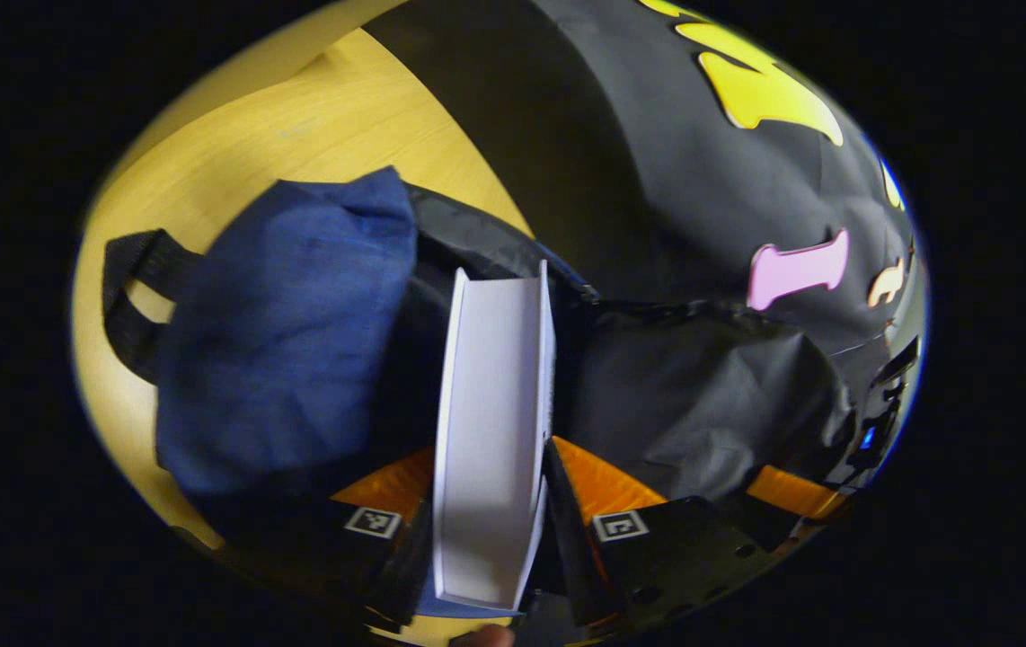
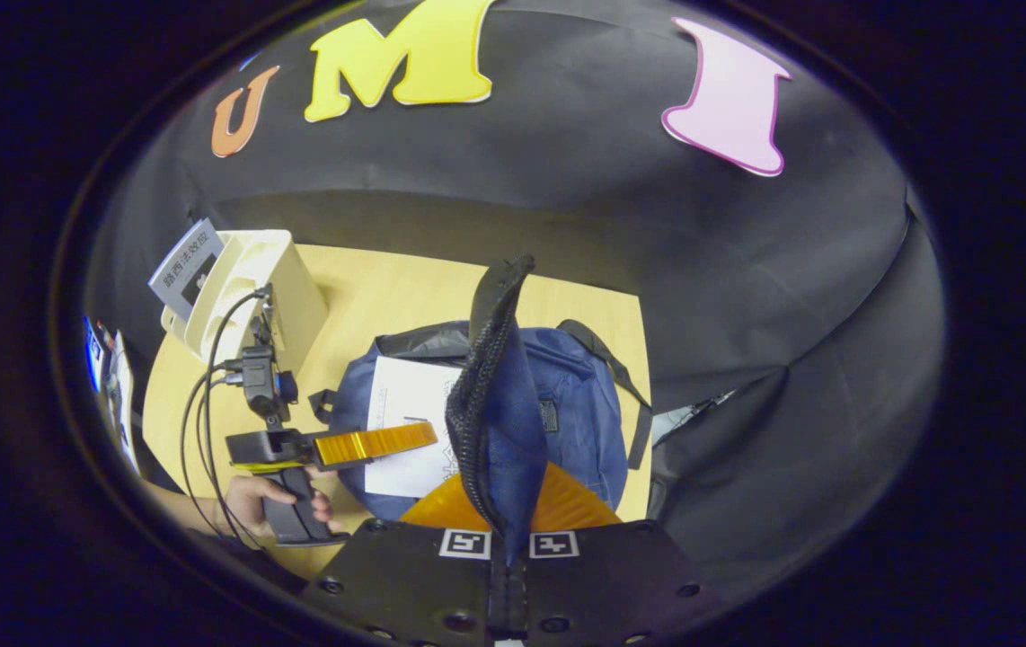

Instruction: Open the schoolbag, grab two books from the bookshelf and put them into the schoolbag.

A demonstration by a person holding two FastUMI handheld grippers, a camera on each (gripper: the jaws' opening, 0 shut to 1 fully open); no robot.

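My left gripper (image 1: 495,458) is shut on a white book (image 1: 495,386), holding it edge-on over the open mouth of the blue schoolbag (image 1: 288,332). In the right gripper view the schoolbag (image 2: 576,395) lies on the wooden table. My right gripper (image 2: 513,514) is shut on the bag's flap (image 2: 495,386) and holds it lifted upright. The same view shows the left gripper (image 2: 374,445), held by a hand (image 2: 252,494), with the white book (image 2: 405,404) over the bag's opening. A cream bookshelf (image 2: 252,288) stands at the back left with one book (image 2: 185,265) in it.
The wooden table (image 2: 387,288) ends at the black cloth wall behind and to the right. Black straps (image 1: 131,296) trail from the bag towards the table's edge. Cables (image 2: 207,395) hang from the left gripper near the bookshelf.
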